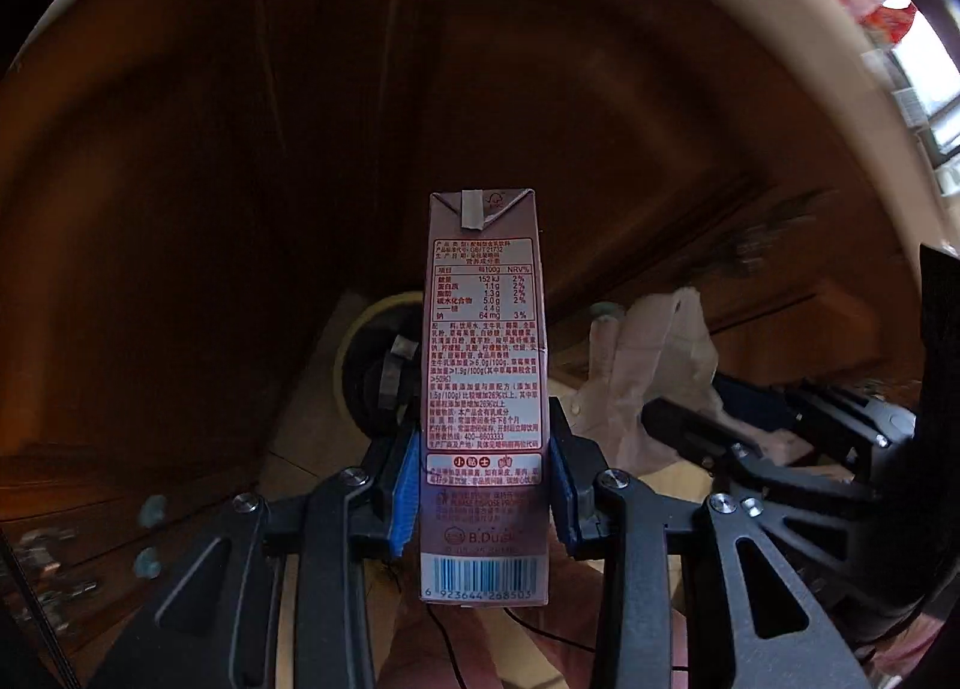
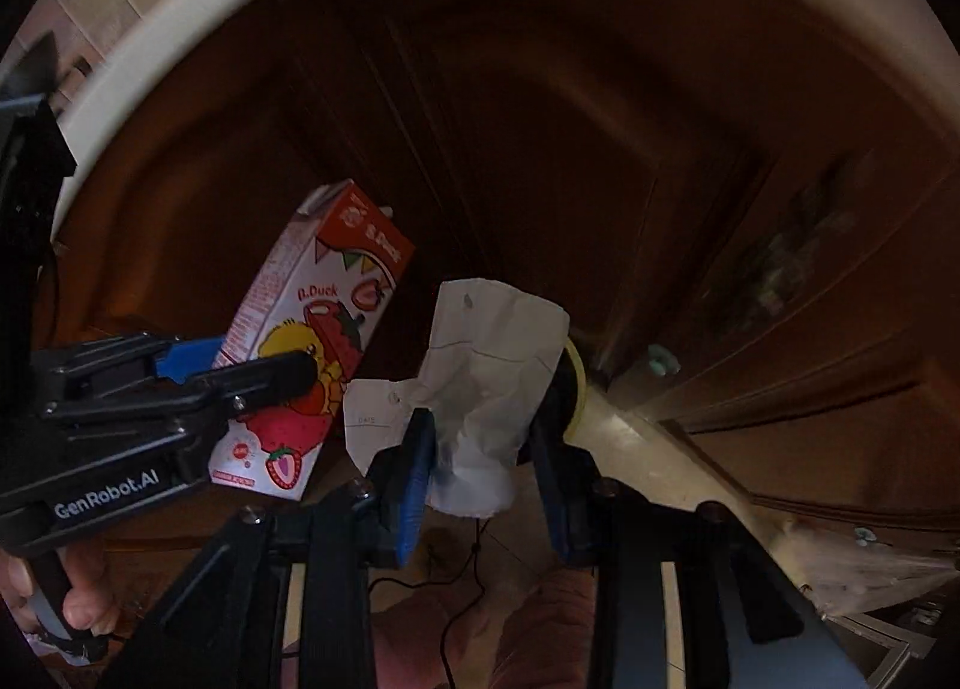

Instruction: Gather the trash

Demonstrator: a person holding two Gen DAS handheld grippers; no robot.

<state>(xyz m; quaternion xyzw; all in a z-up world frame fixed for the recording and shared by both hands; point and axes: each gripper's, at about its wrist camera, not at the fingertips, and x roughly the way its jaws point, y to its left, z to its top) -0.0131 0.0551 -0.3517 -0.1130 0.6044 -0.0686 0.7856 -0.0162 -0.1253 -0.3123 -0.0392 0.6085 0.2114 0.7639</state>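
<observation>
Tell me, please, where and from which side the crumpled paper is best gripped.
Grip the crumpled paper at its bunched lower part, coming from below, as the right gripper does now; the upper sheet fans out flat and loose, so pads there would probably slip.

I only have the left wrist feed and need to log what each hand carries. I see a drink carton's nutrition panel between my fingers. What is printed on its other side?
Observer: The right wrist view shows the drink carton front: a yellow duck with strawberries, clamped by the left gripper.
Operator: And the pale thing off to my right?
Observer: It is a crumpled sheet of paper, faintly lined, pinched in the right gripper.
Operator: Is anyone's hand visible there?
Observer: Yes, a hand wraps the left gripper's handle at that view's lower left.
</observation>
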